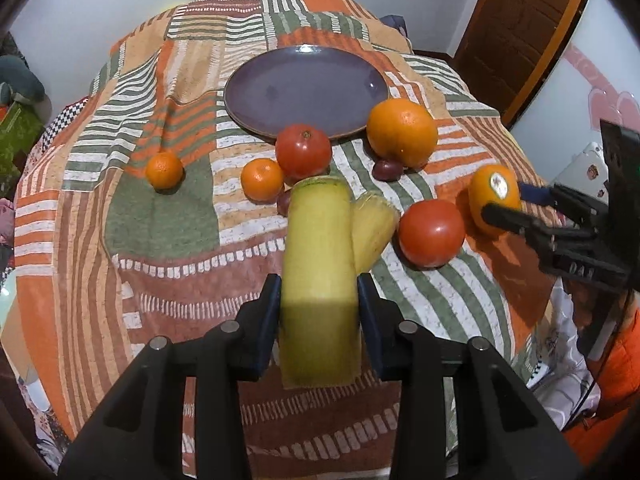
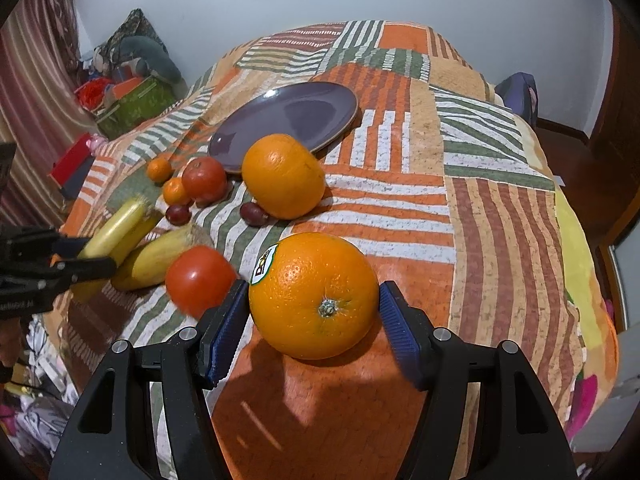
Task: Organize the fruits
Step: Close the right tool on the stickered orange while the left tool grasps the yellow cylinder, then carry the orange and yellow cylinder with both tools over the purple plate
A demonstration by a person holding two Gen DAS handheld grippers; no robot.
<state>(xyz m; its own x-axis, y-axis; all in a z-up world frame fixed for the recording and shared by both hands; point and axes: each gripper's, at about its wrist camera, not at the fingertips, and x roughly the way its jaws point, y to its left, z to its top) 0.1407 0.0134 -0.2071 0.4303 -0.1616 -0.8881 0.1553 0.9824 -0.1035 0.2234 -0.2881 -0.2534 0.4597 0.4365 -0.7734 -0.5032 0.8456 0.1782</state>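
My left gripper (image 1: pixel 319 292) is shut on a yellow corn cob (image 1: pixel 318 248) that points away from me toward the purple plate (image 1: pixel 304 92); its pads press both sides. A second cob (image 1: pixel 374 228) lies beside it on the bedspread. My right gripper (image 2: pixel 313 288) is shut on a stickered orange (image 2: pixel 314 296), with its blue pads against the fruit's flanks low over the cover. A red tomato (image 2: pixel 200 280) sits just left of that orange. A larger orange (image 2: pixel 284 176) and another tomato (image 2: pixel 205 180) lie near the plate's (image 2: pixel 288 120) front rim, and the plate holds nothing.
Two mandarins (image 1: pixel 164 170) (image 1: pixel 262 180) and two small dark purple fruits (image 1: pixel 387 169) (image 1: pixel 284 202) lie scattered in front of the plate. All of it rests on a striped patchwork bedspread (image 1: pixel 160 216). Boxes and clutter (image 2: pixel 128 96) stand beside the bed, and there is a wooden door (image 1: pixel 520 32) at the far right.
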